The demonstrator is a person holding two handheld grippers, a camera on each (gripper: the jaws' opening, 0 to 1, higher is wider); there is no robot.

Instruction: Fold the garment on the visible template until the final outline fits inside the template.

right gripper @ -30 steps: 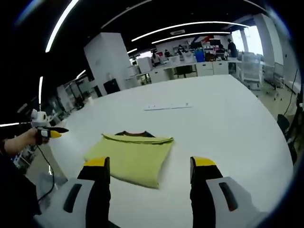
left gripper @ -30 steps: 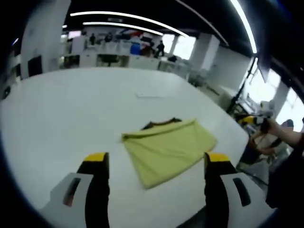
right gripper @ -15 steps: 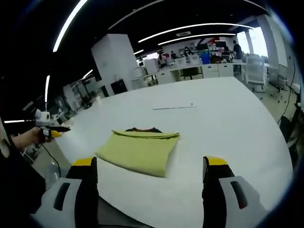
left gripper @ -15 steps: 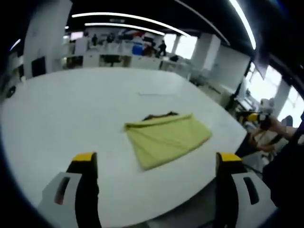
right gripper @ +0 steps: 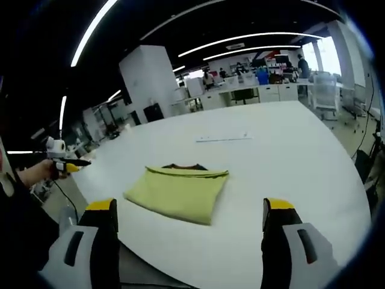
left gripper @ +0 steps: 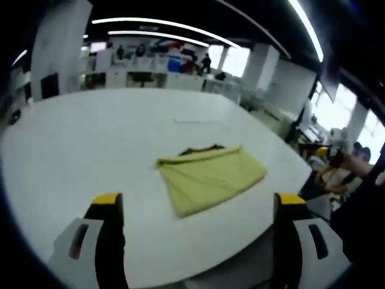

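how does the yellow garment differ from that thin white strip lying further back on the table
The yellow garment is a broad, folded, soft rectangle with a dark collar edge showing; the white strip is narrow, long and flat. The garment lies nearer the grippers, while the strip lies beyond it. The garment stands out in colour; the strip nearly matches the table. Both rest on the table, untouched.

Left gripper (left gripper: 198,208): hanging in the air with jaws spread wide, yellow-tipped black fingers (left gripper: 108,208) rising from the bottom of the left gripper view, clamping nothing. Also showing at the left edge of the right gripper view, gripped in the person's left hand (right gripper: 33,173), arm reaching out sideways.

Right gripper (right gripper: 189,214): likewise gaping wide and empty, both jaws level. Also appearing at the right edge of the left gripper view, clasped in the person's right hand (left gripper: 343,162), well apart from the left one.
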